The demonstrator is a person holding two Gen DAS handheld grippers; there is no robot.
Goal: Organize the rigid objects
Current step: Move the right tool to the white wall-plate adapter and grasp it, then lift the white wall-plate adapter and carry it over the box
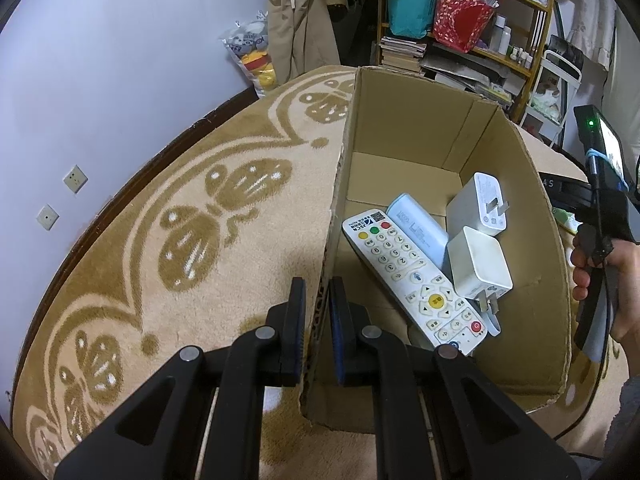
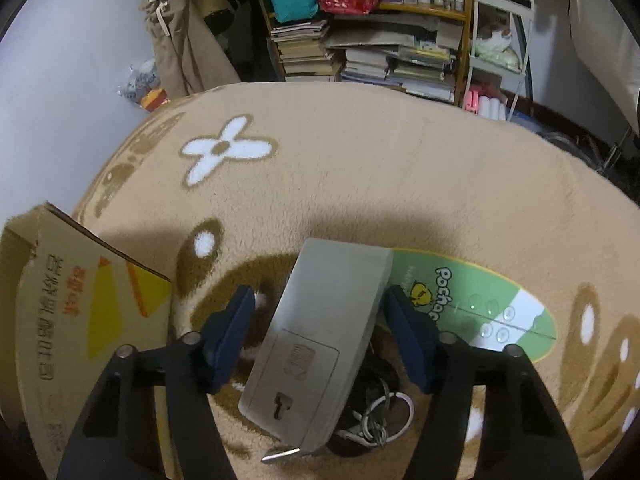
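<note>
The left gripper was clamped tight on the near wall of the open brown cardboard box. Inside lay a white remote control marked "JSCN", with white chargers at its 2 o'clock. The right gripper stood spread around a tilted grey rectangular power adapter, pads not touching. At 3 o'clock, a green card read "Pochacco".

Tan patterned carpet covers the floor; pale wall carries two sockets; a cluttered wooden shelf stands behind.
</note>
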